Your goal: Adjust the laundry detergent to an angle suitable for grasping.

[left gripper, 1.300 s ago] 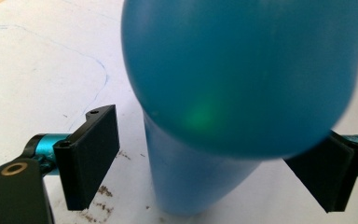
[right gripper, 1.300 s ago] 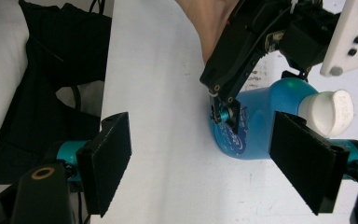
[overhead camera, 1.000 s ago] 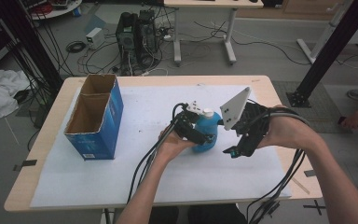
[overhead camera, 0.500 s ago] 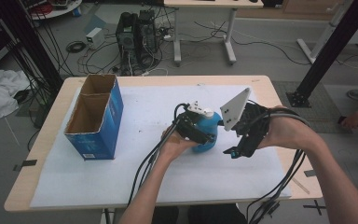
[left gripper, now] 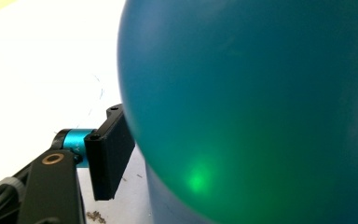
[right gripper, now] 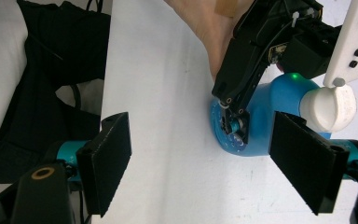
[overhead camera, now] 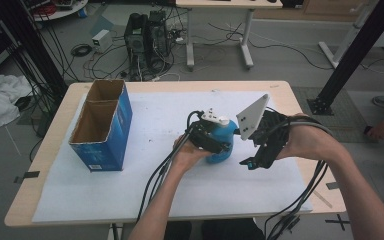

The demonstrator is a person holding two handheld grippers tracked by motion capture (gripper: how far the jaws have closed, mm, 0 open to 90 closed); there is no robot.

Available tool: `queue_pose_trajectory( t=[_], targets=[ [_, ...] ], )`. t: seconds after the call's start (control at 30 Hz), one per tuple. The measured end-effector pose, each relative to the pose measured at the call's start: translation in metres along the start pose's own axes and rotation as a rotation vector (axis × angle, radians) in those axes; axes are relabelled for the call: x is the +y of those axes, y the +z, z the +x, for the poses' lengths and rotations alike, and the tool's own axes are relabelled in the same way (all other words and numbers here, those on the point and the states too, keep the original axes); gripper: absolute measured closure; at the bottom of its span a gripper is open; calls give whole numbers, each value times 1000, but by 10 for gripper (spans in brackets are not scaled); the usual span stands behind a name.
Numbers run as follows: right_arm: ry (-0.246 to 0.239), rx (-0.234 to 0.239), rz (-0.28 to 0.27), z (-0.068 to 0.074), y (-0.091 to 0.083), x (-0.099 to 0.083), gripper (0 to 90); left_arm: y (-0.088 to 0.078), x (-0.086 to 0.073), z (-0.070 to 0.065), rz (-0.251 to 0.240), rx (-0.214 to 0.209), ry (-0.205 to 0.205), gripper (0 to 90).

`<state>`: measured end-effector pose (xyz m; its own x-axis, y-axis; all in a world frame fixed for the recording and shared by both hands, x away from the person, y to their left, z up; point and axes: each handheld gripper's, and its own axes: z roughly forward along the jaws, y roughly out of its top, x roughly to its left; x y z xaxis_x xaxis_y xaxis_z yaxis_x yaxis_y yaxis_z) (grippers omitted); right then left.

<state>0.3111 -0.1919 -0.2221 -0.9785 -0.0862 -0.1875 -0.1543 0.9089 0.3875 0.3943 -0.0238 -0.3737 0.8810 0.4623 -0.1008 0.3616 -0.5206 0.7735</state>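
From the high view, your left gripper [overhead camera: 219, 145] is already around the blue bottle [overhead camera: 223, 141], which stands upright near the middle of the white sheet [overhead camera: 145, 125] on the table [overhead camera: 45, 150], its white cap [overhead camera: 215, 118] pointing up. The long axis of the bottle is vertical, and your left jaws come at its body from your side, level with the lower half. Your right gripper [overhead camera: 252, 161] hovers just beside the bottle on its right, not touching it. The blue cardboard box [overhead camera: 105, 127] sits well apart, off to the left.

In the left gripper view, the bottle [left gripper: 256, 107] sits squarely between the jaws. The one black pad [left gripper: 112, 151] you can see lies against the rounded side. The jaws have just been closing with the bottle between them; the other pad is hidden behind the bottle, so a firm clamp on both sides can't be confirmed, but it reads as a grip taking hold.

In the right gripper view, your right jaws stand apart with nothing between them. The bottle [right gripper: 261, 126] lies ahead and toward the right-hand pad [right gripper: 307, 168], with the cap [right gripper: 328, 108] beyond that pad and the left gripper [right gripper: 233, 123] clasped on the base end. Your left hand is plainly the nearer one; for the right to reach the cap, it would need to shift toward that side and line up across the neck.
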Motion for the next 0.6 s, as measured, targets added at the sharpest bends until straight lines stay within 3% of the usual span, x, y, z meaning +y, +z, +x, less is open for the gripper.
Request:
queue_pose_trajectory(
  t=[0.1,0.13,0.17,0.27,0.33,0.43,0.6],
  targets=[
    [5,-7,-11,0,1,0,204,0,1,-1,5,-18,-10,291],
    [-52,10,19,-3,-1,-1,204,-1,1,-1,8,-13,-5,294],
    [12,-9,-11,1,1,0,204,0,1,-1,4,-15,-9,300],
    [8,-9,-8,0,1,0,204,-1,1,0,18,-11,9,305],
    [8,-9,-8,0,1,0,204,0,1,-1,4,-12,-7,306],
    [9,-9,-7,0,1,0,203,-1,1,0,14,-12,12,326],
    [10,-9,-8,0,1,0,204,0,1,-1,-3,-10,0,338]
  ],
)
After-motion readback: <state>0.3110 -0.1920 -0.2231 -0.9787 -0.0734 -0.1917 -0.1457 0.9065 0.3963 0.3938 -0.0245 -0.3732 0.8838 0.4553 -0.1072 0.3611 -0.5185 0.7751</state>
